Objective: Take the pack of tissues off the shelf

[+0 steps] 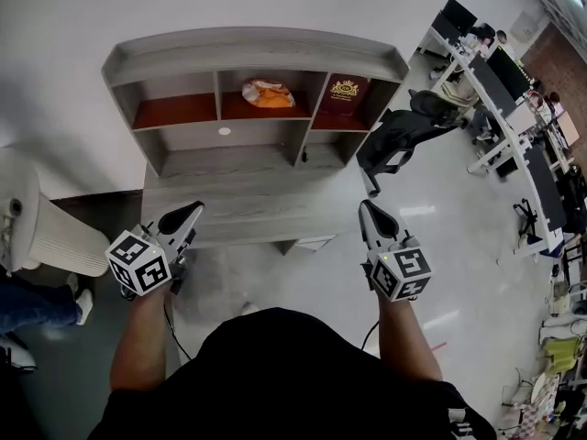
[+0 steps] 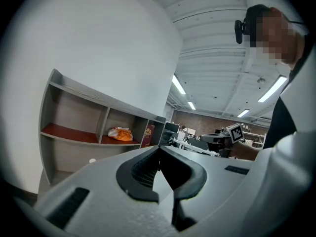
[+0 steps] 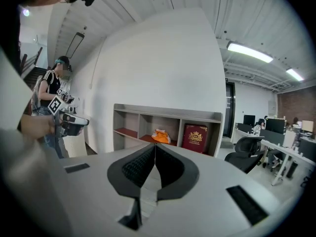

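The orange pack of tissues lies in the middle upper compartment of the grey shelf that stands on a desk. It also shows in the left gripper view and the right gripper view. Both grippers hang well short of the shelf, near the desk's front edge. The left gripper points at the shelf from the left, its jaws shut with nothing between them. The right gripper is level with it on the right, jaws likewise shut and empty.
A dark red book stands in the compartment right of the tissues. A small white object sits on the lower shelf. A black office chair is right of the desk. A white fan-like unit and a person's legs are at the left.
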